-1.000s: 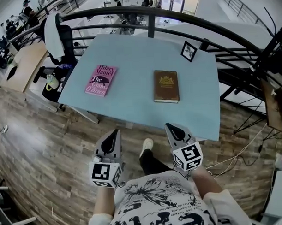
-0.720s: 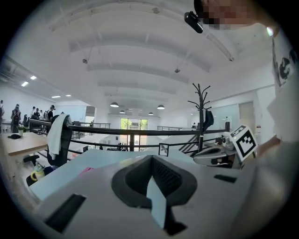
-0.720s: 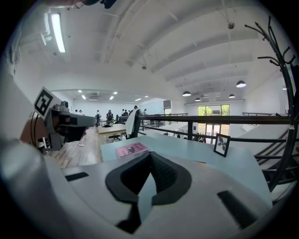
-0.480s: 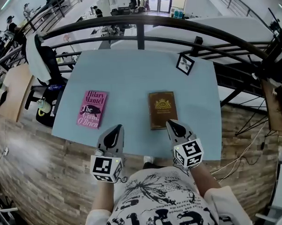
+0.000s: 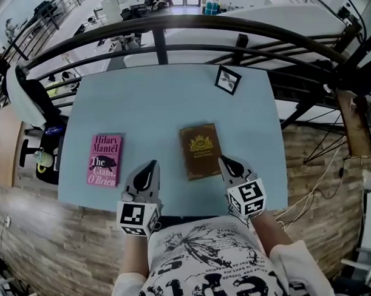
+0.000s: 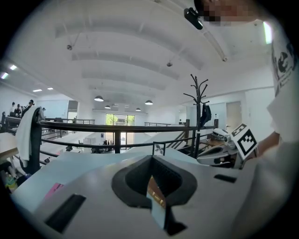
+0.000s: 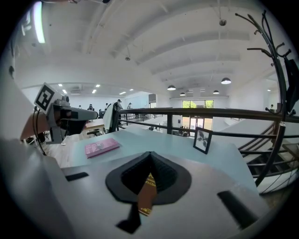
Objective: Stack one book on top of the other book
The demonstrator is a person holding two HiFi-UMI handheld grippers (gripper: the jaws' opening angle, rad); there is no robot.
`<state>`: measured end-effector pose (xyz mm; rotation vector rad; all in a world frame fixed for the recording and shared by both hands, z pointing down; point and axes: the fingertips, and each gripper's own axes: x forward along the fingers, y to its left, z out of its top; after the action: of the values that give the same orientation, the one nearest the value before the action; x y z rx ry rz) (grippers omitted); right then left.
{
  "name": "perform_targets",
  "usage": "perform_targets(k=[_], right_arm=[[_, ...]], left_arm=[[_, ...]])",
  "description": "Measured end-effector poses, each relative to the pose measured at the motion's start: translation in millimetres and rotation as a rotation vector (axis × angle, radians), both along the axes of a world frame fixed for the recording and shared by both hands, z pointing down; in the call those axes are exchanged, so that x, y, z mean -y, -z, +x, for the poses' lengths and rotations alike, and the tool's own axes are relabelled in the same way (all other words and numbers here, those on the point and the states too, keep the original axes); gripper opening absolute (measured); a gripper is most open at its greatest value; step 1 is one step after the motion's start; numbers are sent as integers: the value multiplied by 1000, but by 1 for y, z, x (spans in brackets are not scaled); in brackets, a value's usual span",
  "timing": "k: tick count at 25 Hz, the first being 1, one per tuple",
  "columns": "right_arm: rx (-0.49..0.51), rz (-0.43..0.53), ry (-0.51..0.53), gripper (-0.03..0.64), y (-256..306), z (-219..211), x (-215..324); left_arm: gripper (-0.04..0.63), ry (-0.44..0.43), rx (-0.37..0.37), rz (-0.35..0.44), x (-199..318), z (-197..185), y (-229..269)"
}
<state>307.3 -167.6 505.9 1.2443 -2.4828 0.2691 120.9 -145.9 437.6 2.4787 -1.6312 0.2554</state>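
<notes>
The left gripper (image 5: pixel 151 166) and right gripper (image 5: pixel 224 162) were shut and empty over the near edge of the blue table (image 5: pixel 159 97). The brown book (image 5: pixel 201 150) lay by the right gripper. The pink book (image 5: pixel 104 159) lay off to the left. Behind them stood a frame (image 5: pixel 228 80), then a rail (image 5: pixel 169 23).

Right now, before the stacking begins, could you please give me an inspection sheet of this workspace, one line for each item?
Surface: light blue table, flat top.
Job's things: pink book lies flat at the left and brown book lies flat near the middle; they are apart, not yet stacked.
Clutter: small framed picture stands near the far right corner.
Grippers: left gripper and right gripper hover over the table's near edge, jaws together, holding nothing.
Cables: thin cables on the floor to the right of the table.
Surroundings: dark railing behind the table; chair with white cloth at the left; wood floor.
</notes>
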Motion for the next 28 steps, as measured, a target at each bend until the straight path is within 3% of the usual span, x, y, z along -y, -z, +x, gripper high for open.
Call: perform_targets(k=[6, 11, 17, 19, 28], right_arm=[[-8, -94, -77, -6, -31, 23, 18], [-35, -154, -83, -6, -57, 25, 27], [-24, -312, -81, -5, -105, 28, 35], [16, -371, -67, 152, -122, 27, 40], [94, -505, -65, 253, -158, 23, 66]], left_arm=[[8, -95, -11, -42, 33, 29, -30], [8, -145, -22, -49, 51, 41, -47], [8, -163, -35, -75, 58, 46, -64], [8, -157, -37, -79, 59, 45, -67], [8, -134, 23, -107, 61, 41, -97]])
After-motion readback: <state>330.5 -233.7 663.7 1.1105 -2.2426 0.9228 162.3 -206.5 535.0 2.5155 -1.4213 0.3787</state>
